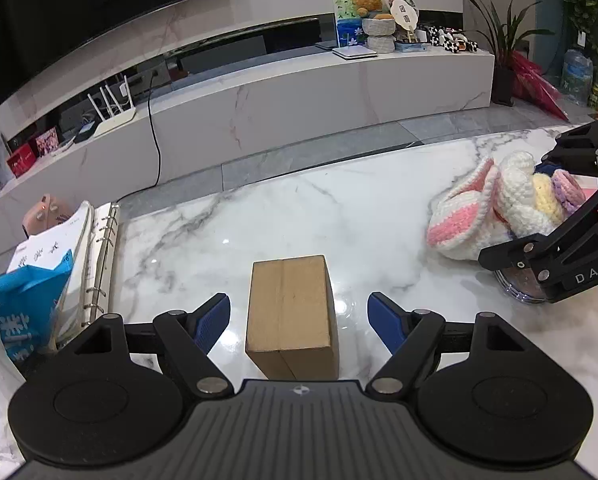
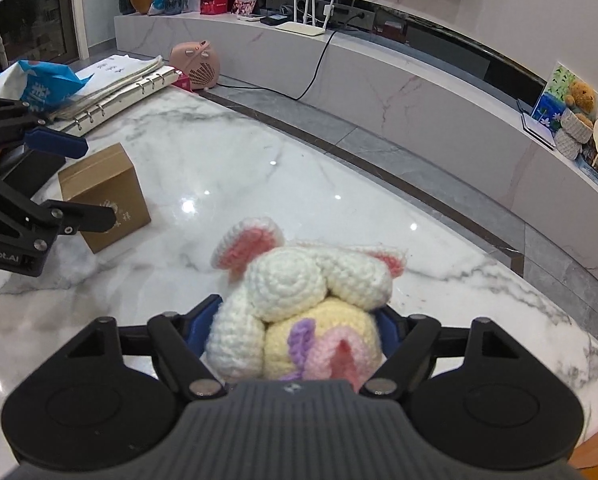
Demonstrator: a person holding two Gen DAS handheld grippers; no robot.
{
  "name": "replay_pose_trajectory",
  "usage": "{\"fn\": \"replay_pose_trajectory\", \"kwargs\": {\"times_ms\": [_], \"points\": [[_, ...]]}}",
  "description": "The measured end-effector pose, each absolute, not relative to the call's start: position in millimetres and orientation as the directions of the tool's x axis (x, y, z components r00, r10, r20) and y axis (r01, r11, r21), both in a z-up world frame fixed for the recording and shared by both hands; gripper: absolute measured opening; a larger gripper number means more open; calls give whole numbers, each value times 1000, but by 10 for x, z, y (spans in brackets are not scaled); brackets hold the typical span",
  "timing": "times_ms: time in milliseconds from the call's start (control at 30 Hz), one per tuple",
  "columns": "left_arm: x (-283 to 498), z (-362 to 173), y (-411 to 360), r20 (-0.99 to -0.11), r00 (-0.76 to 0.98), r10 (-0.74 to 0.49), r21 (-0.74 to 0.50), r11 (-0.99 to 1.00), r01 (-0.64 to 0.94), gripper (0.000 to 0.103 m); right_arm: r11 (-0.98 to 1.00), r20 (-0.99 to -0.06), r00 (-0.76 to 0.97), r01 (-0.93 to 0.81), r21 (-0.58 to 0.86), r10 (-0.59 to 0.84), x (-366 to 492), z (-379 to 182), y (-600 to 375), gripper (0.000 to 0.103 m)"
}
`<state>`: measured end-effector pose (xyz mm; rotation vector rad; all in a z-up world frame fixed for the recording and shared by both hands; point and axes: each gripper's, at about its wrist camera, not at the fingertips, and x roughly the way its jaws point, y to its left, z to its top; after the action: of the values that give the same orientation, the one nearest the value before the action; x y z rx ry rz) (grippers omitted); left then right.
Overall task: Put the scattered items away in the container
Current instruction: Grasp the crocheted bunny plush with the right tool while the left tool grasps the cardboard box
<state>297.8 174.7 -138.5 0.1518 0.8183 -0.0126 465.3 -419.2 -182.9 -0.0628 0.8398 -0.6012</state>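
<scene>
A brown cardboard box (image 1: 291, 304) lies on the white marble table (image 1: 299, 208). My left gripper (image 1: 299, 304) stands open astride it, and its blue pads (image 1: 215, 320) are clear of both sides. In the right wrist view the same box (image 2: 107, 188) sits between the left gripper's (image 2: 93, 182) fingers. A crochet bunny (image 2: 299, 296) in white, cream and pink, with pink-lined ears, lies at the table's right. My right gripper (image 2: 297, 312) is shut on its body, and the yarn bulges over the pads. The left wrist view shows the bunny (image 1: 499, 208) in that right gripper (image 1: 517, 206).
An open ring binder (image 1: 103, 256) with papers and a blue bag (image 1: 23, 312) fill the table's left side. A clear round object (image 1: 515, 286) shows under the right gripper. Beyond the table's far edge (image 1: 339, 160) are a pink heater (image 2: 197, 64) on the floor and a low TV bench (image 1: 299, 92).
</scene>
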Motion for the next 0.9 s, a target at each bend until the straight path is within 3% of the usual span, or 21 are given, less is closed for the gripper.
{"fn": "replay_pose_trajectory", "kwargs": {"times_ms": [167, 467, 900], "points": [[2987, -1426, 1785, -740, 672, 38, 108, 992, 62, 88, 831, -684, 506, 479, -283, -525, 4647, -1833, -4227, 77], [2995, -1472, 1840, -776, 631, 8, 51, 997, 50, 55, 826, -688, 493, 479, -296, -533, 4666, -1840, -4192, 75], [2953, -1412, 1910, -778, 628, 18, 11, 1000, -15, 53, 836, -698, 495, 468, -288, -517, 4639, -1783, -4139, 72]]}}
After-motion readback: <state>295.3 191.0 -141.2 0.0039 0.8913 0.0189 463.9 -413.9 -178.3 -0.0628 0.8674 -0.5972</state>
